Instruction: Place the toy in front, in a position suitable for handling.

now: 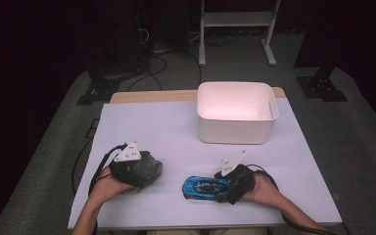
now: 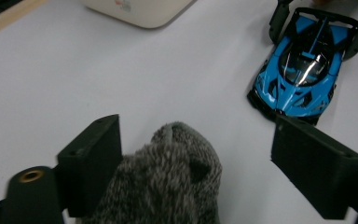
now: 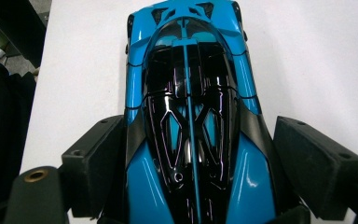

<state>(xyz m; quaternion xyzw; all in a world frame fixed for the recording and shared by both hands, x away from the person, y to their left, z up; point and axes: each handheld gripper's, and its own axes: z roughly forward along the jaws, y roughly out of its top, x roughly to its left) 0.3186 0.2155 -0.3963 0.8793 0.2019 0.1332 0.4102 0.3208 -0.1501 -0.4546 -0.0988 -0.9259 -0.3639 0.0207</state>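
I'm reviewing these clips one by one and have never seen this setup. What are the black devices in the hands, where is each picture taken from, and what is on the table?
A person sits at a white-covered table and holds a hand-operated two-jaw gripper in each hand; there is no robot arm. The high view looks down from above the person's side. The other two pictures come from cameras riding on the grippers, looking along their black jaws.

The left gripper has a grey plush toy between its jaws; one pad sits against the fur, the other stands clear, so it is not clamped. The right gripper straddles a blue toy car, and a gap shows at one pad, so there is no firm grip. A white bin stands farther back.
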